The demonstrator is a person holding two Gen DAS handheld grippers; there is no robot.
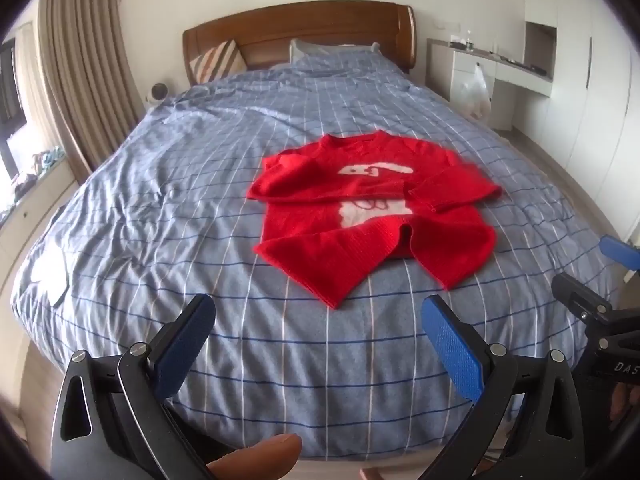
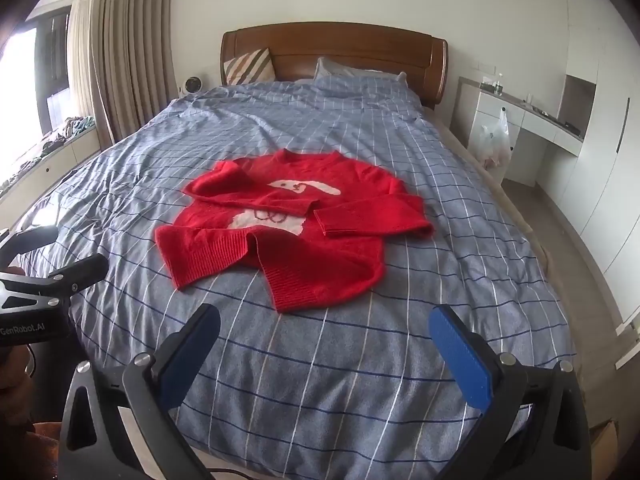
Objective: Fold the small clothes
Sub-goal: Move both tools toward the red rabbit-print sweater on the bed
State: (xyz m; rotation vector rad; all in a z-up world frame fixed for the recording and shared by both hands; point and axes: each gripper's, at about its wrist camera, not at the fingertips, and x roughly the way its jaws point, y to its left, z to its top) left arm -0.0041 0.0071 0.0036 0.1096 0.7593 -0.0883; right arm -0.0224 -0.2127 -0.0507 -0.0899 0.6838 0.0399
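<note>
Centre of both frames: red sweater (image 1: 372,216) lying face up on the bed (image 1: 200,208), neck toward the headboard (image 1: 298,30) at frame top, hem toward the cameras. Both sleeves are already crossed over the chest, partly covering the white motif; the hem's two lower corners are splayed out with a small pucker between them. Judged a soft, light knit: limp, will sag and stretch if lifted by one point, not slippery, likely to cling slightly to the checked cover. Best hold looks like the two hem corners, one per tool, pinching both layers, then carrying the hem up toward the neck. Left gripper (image 1: 318,316), bottom of its frame, is spread wide and empty, hovering above the cover short of the hem, fingers pointing at the sweater. Right gripper (image 2: 324,326) likewise gapes wide, holding nothing, low in its frame and aimed at the nearer hem corner. Neither touches the cloth. Pillows (image 2: 250,66) lie against the headboard; a desk (image 2: 532,118) sits upper right.
</note>
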